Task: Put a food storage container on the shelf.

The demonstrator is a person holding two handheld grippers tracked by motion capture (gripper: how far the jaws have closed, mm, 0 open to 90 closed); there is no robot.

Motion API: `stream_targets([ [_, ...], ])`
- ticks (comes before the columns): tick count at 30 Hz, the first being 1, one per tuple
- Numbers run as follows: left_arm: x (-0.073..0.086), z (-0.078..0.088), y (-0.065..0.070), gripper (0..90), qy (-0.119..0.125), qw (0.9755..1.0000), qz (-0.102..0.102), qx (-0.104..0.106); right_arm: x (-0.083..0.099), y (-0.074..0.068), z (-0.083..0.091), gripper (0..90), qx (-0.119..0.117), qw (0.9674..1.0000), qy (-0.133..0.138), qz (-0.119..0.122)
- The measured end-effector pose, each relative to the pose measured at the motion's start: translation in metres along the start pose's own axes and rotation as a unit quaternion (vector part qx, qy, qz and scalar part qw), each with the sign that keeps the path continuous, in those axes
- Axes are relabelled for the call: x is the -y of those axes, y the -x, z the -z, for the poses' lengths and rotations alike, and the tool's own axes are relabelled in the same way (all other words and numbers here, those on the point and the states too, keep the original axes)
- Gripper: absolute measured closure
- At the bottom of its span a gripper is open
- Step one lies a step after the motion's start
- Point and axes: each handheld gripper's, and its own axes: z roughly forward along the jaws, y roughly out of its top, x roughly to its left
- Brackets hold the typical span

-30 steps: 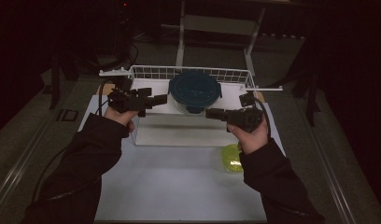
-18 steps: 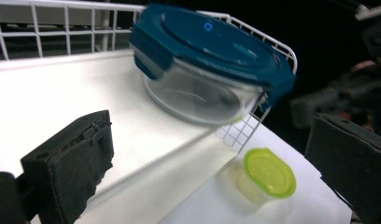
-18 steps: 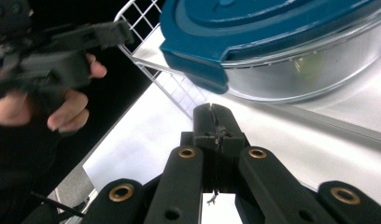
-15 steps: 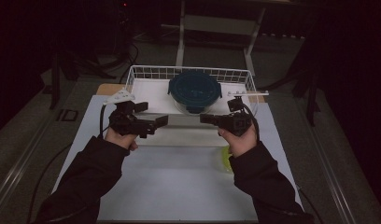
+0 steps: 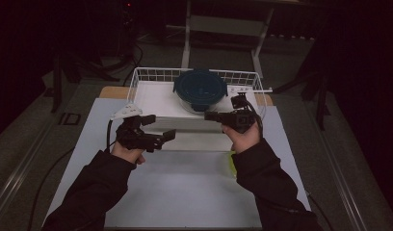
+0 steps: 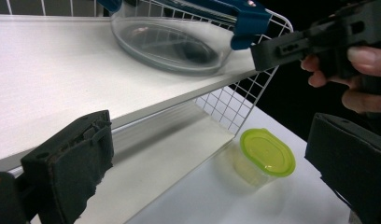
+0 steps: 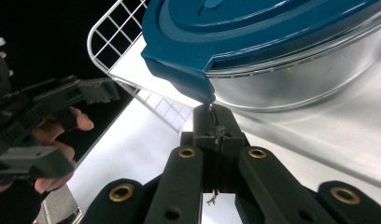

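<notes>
The left gripper (image 5: 168, 136) is held above the white table (image 5: 185, 192), just short of the white wire basket (image 5: 137, 79); its two padded jaws stand wide apart with nothing between them. Seen along those jaws, a small clear container with a lime-green lid (image 6: 267, 152) sits on the table ahead and to the right of them, beside the basket's near corner. The right gripper (image 7: 214, 122) has its jaws pressed fully together, with nothing visibly between them. The tips sit directly below the clip tab of the blue lid (image 7: 254, 32) on a round glass bowl (image 7: 310, 79); whether they touch the tab cannot be told. The bowl rests on the white tray (image 6: 62, 79) inside the basket, immediately ahead of the right gripper.
</notes>
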Motion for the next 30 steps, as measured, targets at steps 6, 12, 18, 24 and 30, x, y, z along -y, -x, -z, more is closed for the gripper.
stream_targets([
  [6,0.009,0.0,0.0,0.6,-0.003,0.9999,-0.008,0.009,-0.004,0.005,-0.002,89.8,0.005,1.0,0.004,-0.007],
  [12,0.017,0.001,0.0,0.6,-0.006,0.9999,-0.007,0.013,-0.006,0.004,-0.003,89.1,0.009,0.9999,0.005,-0.004],
  [18,0.022,0.004,0.004,0.6,-0.004,0.9995,-0.018,0.024,-0.001,0.004,0.0,86.9,0.001,1.0,0.006,-0.001],
  [24,0.032,0.01,0.005,0.6,0.002,0.999,-0.024,0.037,0.014,0.001,0.005,77.9,-0.003,0.9998,0.007,0.018],
  [30,0.044,0.015,0.007,0.7,0.003,0.9986,-0.034,0.04,0.033,-0.001,0.015,62.6,-0.009,0.9991,0.014,0.039],
])
